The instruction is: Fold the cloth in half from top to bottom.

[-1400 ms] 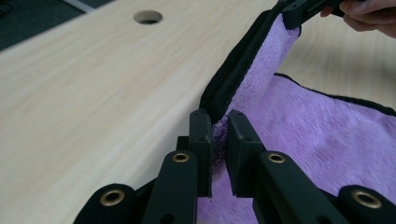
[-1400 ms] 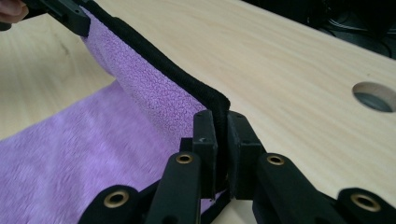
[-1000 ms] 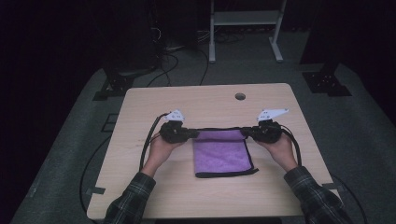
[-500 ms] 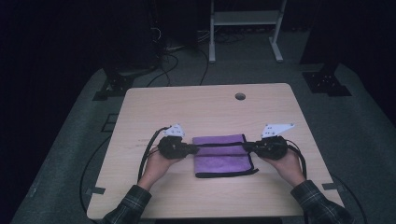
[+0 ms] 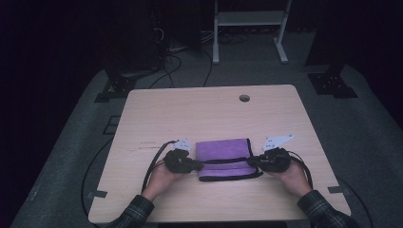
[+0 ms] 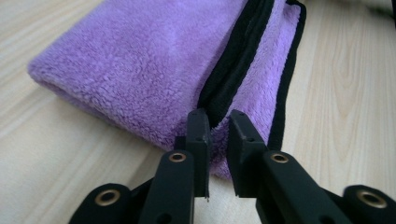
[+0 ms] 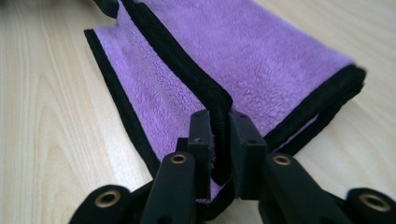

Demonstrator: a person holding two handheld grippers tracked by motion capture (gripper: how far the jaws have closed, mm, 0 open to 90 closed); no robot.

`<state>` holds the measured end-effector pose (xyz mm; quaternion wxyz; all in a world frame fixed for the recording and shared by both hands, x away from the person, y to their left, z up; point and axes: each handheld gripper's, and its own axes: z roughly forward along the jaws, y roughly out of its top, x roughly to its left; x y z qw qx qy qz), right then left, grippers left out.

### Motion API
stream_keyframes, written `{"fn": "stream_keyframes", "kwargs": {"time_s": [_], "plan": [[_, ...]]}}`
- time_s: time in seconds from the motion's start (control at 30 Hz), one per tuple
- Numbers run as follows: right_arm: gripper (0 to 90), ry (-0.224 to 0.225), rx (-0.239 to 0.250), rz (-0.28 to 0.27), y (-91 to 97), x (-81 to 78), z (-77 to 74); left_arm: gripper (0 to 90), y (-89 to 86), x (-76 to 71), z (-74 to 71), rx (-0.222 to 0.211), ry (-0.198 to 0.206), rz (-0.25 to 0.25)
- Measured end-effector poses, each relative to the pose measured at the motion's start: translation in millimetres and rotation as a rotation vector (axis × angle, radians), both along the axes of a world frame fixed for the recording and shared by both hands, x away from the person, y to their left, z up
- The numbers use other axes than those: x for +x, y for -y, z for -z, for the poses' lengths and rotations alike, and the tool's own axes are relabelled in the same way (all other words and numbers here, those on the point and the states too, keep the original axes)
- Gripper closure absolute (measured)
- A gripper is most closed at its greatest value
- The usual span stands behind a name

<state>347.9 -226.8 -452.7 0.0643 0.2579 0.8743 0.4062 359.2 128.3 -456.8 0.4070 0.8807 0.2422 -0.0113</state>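
Observation:
A purple towel (image 5: 223, 151) with a black hem lies folded on the wooden table (image 5: 209, 114). A hem strip (image 5: 223, 161) runs across its top between my two grippers. My left gripper (image 5: 199, 165) is at the towel's left end. Its jaws (image 6: 218, 122) have just been opening and stand slightly apart, with the hem's end (image 6: 233, 70) at their tips. My right gripper (image 5: 251, 161) is at the right end. Its jaws (image 7: 219, 122) have also just been opening, and the black hem (image 7: 187, 74) still sits between the pads, touching both.
Cables trail from both grippers over the near table edge. A round hole (image 5: 244, 98) is in the table's far right part. Dark stands and a white frame (image 5: 247, 19) are on the floor beyond the table.
Both hands have come toward the near edge and lower, bringing the towel's far hem over the towel. The towel now lies folded over, with that hem near its front.

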Motion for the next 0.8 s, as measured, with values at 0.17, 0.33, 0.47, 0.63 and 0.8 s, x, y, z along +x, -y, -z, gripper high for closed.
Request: {"fn": "stream_keyframes", "kwargs": {"time_s": [0.17, 0.33, 0.47, 0.63, 0.8], "plan": [[62.3, 0.012, 0.069, 0.013, 7.1, -1.8, -6.7, 68.9, -8.0, -3.2, -13.3, -0.069, 0.008, -0.003], [71.4, 0.044, 0.128, 0.033, 12.5, -0.8, -16.7, 70.4, -11.8, -2.0, -27.7, -0.11, 0.054, -0.019], [77.4, 0.03, 0.099, 0.017, 8.6, 1.3, -12.4, 73.5, -9.4, 0.8, -23.7, -0.099, 0.049, -0.032], [78.2, -0.003, 0.058, -0.03, 1.3, -2.3, -4.7, 73.9, -2.7, -5.4, -11.4, -0.06, 0.018, -0.006], [78.1, -0.018, -0.002, -0.063, -6.1, -8.9, 3.9, 73.9, 1.2, -13.1, -2.1, -0.007, -0.007, 0.011]]}}
